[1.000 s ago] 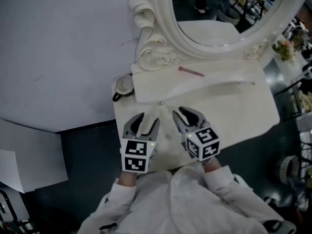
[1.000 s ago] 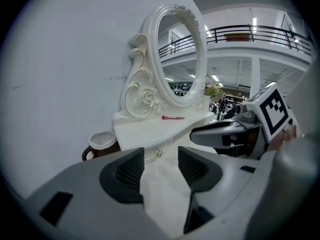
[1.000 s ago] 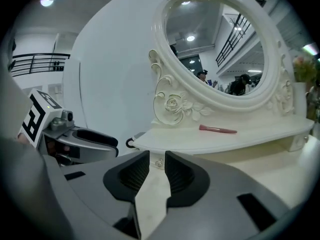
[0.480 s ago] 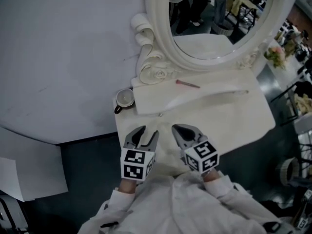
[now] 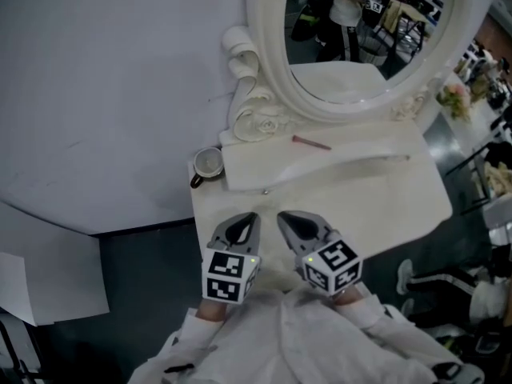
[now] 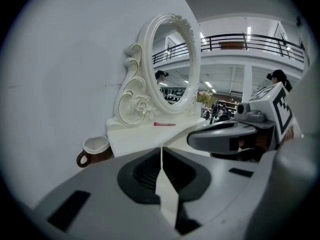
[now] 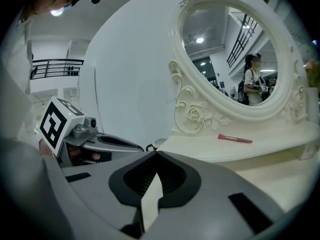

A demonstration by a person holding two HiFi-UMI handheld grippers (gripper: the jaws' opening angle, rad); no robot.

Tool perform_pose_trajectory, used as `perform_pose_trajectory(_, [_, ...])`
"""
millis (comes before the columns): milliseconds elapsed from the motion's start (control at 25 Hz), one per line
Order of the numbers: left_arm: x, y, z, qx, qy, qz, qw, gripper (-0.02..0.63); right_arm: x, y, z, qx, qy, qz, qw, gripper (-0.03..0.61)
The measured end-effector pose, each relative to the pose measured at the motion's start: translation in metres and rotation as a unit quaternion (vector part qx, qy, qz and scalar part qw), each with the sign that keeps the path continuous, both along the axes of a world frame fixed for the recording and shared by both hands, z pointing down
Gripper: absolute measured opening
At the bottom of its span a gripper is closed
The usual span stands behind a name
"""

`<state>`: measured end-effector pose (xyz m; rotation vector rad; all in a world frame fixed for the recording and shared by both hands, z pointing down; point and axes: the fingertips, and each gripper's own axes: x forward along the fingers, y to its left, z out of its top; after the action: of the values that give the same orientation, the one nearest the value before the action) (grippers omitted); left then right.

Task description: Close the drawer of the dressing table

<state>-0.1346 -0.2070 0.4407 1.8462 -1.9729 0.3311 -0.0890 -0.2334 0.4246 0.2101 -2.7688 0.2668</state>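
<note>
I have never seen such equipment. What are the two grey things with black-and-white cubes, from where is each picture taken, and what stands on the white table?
They are hand-held grippers: a person in white clothing holds one in each hand, and the patterned cube is part of the tool. The head view comes from a camera on the person's head, looking down. It shows the left gripper and right gripper side by side over the front of a white dressing table. The other two pictures come from a camera riding on each gripper, looking along its jaws. Both grippers are shut and hold nothing; the left one's jaws have just been closing. On the table are an oval mirror, a cup at its left corner, and a thin pink stick on the raised shelf. No drawer shows in any picture.
</note>
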Motion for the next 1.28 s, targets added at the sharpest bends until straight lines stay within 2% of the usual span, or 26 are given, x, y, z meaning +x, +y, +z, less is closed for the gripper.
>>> perform_pose_trajectory(400, [0.015,-0.002,0.009,-0.02,0.005,0.026,0.9995,0.008,0.004,-0.003,0.011,-0.004,0.011,-0.003,1.0,0.008])
perform_pose_trajectory(960, [0.02,-0.005,0.02,-0.035,0.005,0.035,0.9987,0.006,0.003,-0.005,0.025,-0.01,0.034,-0.016,0.999,0.008])
perform_pose_trajectory(1280, [0.027,-0.008,0.017,-0.03,0.007,0.054,0.9981,0.006,0.005,-0.006,0.026,-0.015,0.036,-0.012,0.999,0.008])
